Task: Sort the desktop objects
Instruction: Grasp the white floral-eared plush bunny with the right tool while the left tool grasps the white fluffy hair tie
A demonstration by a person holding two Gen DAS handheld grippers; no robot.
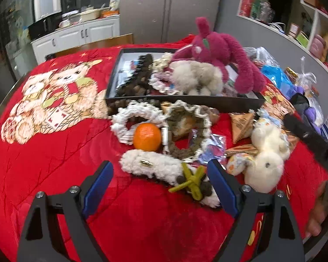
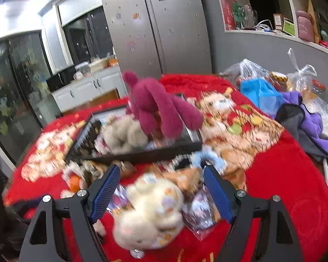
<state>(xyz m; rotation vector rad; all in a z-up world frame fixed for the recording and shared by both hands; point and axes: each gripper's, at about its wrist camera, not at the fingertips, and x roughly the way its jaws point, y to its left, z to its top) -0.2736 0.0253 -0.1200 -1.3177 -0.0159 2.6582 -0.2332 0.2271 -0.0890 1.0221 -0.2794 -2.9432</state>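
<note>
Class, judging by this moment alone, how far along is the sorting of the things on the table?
Done: the magenta plush and a beige plush already sit in the black tray. In hand: nothing; the left gripper and right gripper are both open. Left: the orange, cream plush and fuzzy hair clip remain on the cloth.

left gripper (image 1: 159, 174) | black frame | blue ribbed fingers (image 1: 98, 181) | silver screws

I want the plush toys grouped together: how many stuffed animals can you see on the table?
3: a magenta bunny and a beige plush in the black tray, and a cream bear on the red blanket. Clutter may hide others.
</note>
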